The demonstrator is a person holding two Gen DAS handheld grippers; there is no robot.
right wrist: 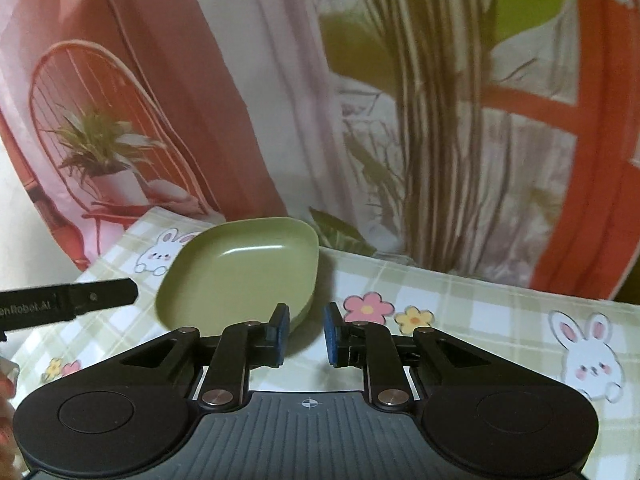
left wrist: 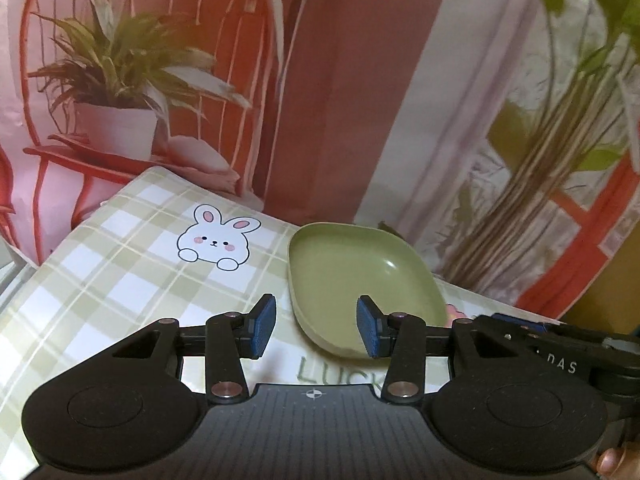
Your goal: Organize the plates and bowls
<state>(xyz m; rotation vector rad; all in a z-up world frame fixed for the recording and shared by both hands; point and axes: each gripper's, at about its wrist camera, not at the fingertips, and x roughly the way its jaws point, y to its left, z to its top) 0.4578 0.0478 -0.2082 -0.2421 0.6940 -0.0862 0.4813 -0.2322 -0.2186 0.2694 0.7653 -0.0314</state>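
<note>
One green, rounded-square dish (left wrist: 360,280) (right wrist: 240,276) lies on the checked tablecloth. My left gripper (left wrist: 316,330) hovers at its near left rim with the blue pads well apart. The rim's corner shows in the gap, and neither pad presses on it. In the right wrist view my right gripper (right wrist: 306,334) sits at the dish's near right corner. Its jaws stand a narrow gap apart with only cloth between them. Each gripper also shows in the other's view, the right one (left wrist: 560,340) and the left one (right wrist: 68,300), on opposite sides of the dish.
The green-and-white tablecloth (left wrist: 120,280) carries rabbit (left wrist: 218,238) and flower (right wrist: 368,308) prints. A hanging backdrop (left wrist: 340,100), printed with a chair, a potted plant and a window, closes off the far side just behind the dish. The table drops off at the left edge.
</note>
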